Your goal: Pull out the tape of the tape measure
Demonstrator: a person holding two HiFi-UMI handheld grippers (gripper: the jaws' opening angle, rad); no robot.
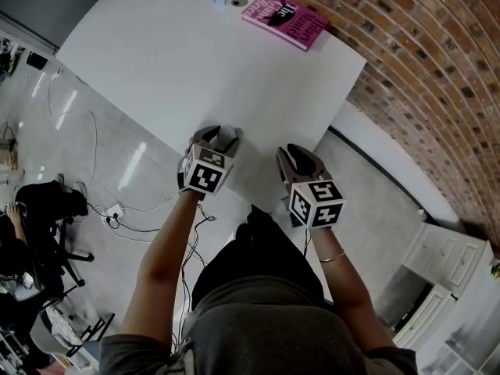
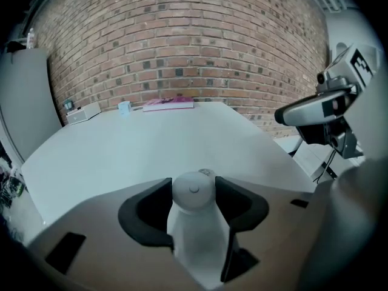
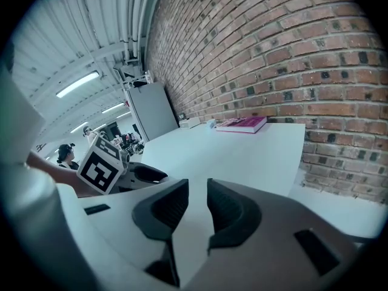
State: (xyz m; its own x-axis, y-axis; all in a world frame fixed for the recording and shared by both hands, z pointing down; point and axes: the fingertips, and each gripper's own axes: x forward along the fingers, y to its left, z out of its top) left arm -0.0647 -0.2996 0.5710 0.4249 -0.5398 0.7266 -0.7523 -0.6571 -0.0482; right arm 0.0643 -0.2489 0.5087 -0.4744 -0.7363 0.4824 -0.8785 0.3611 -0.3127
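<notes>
Left gripper view shows the left gripper pinching the white tape measure by its round body, over the tabletop's near edge; the right gripper, at 3 o'clock, stands part-spread and empty; the case seems secured, the tape undrawn; next, the right must seize the tape's tip.

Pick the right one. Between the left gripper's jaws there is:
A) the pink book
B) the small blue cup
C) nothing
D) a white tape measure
D: the left gripper view shows the white tape measure standing between the pads of the left gripper, touching both.
</notes>
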